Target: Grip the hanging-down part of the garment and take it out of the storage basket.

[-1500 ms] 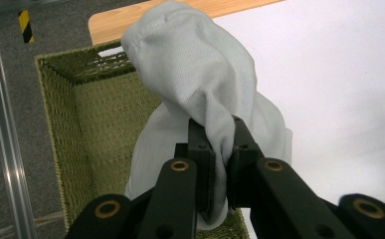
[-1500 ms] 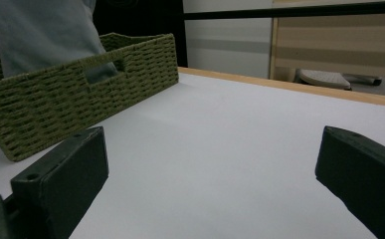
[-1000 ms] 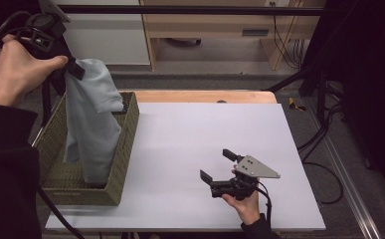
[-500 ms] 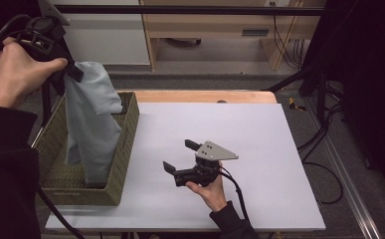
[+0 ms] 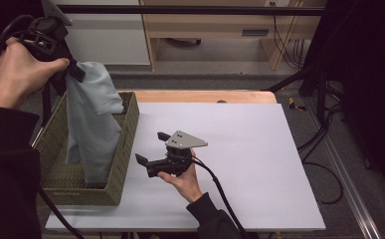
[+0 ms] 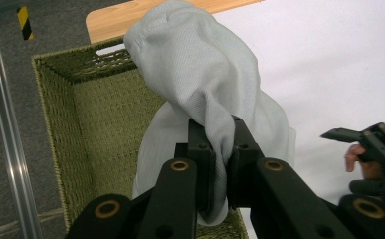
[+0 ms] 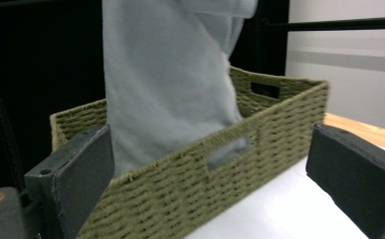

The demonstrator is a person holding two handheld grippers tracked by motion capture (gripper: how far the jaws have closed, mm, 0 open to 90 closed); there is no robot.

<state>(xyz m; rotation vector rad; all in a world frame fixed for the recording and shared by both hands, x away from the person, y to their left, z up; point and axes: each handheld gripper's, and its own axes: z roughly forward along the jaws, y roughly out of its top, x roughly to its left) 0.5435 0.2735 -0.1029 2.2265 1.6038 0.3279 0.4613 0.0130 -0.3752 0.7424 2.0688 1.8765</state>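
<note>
The grey cloth [image 7: 165, 84] runs off the top edge of the right gripper view, and its lower end is hidden behind the near wall of the woven basket [image 7: 220, 194]. In the high view's upper left, a hand [image 5: 18, 74] covers most of the left claw [image 5: 73, 74]

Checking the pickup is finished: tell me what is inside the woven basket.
The lower end of the grey garment hangs inside the woven basket, pinched by the left gripper. The cloth covers part of the floor; the visible part is bare.
</note>
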